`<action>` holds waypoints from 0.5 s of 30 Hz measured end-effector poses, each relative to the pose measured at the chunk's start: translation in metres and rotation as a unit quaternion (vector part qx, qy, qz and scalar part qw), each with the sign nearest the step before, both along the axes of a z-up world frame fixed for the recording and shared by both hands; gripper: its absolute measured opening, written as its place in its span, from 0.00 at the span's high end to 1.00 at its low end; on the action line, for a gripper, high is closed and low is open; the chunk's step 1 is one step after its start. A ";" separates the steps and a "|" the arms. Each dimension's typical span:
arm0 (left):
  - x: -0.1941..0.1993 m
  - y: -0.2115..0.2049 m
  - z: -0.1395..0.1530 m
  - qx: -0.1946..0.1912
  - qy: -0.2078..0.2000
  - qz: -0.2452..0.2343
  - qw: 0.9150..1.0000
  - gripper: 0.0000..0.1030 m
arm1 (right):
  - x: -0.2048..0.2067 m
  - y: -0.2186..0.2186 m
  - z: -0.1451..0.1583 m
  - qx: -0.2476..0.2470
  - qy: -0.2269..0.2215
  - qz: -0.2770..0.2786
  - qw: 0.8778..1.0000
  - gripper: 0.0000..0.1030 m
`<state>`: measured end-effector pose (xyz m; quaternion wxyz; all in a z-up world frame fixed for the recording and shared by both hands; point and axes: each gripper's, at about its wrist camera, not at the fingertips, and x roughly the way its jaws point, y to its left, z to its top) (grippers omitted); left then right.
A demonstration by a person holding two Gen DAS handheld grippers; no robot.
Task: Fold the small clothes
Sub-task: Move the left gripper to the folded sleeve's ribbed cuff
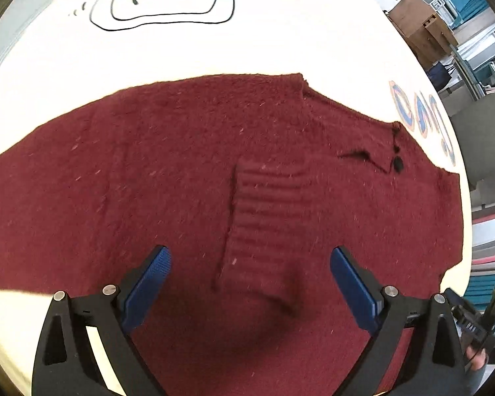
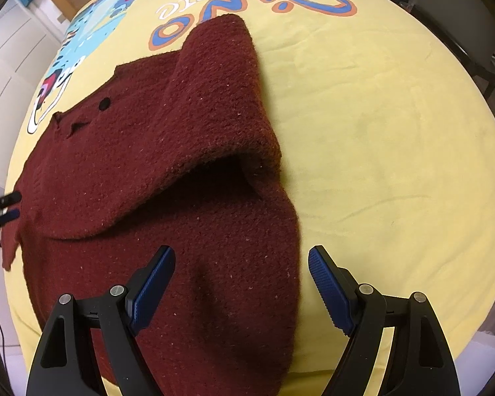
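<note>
A dark red knitted sweater (image 1: pixel 188 165) lies spread on the yellow printed cloth (image 1: pixel 214 49). One sleeve with a ribbed cuff (image 1: pixel 264 217) is folded across its body. My left gripper (image 1: pixel 250 264) is open and empty just above the cuff end. In the right wrist view the sweater (image 2: pixel 142 171) has a raised fold with a dark hollow under it, and a black button (image 2: pixel 104 103) near the collar. My right gripper (image 2: pixel 242 264) is open and empty over the sweater's near edge. The left gripper's tips (image 2: pixel 6 204) show at the far left edge.
The yellow cloth (image 2: pixel 396 132) carries a cartoon print and "Dino" lettering (image 2: pixel 254 6). Its edge drops off at the right in the left wrist view, with boxes and furniture (image 1: pixel 422 26) beyond. A chair (image 2: pixel 472 43) stands past the far right edge.
</note>
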<state>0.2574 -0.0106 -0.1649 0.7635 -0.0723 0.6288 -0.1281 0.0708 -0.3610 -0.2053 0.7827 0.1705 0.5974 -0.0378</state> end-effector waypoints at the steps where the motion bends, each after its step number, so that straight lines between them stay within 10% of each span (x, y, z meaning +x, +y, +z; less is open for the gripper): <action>1: 0.003 -0.003 -0.004 -0.003 0.003 -0.003 1.000 0.08 | 0.000 0.000 0.000 -0.001 0.001 0.000 1.000 0.19; 10: 0.014 -0.036 -0.045 0.032 0.023 -0.017 0.999 0.12 | 0.000 -0.001 -0.001 -0.010 0.011 0.000 1.000 0.19; 15: 0.009 -0.062 -0.047 0.042 0.009 -0.068 0.997 0.64 | 0.001 -0.002 -0.003 -0.011 0.012 -0.007 1.000 0.19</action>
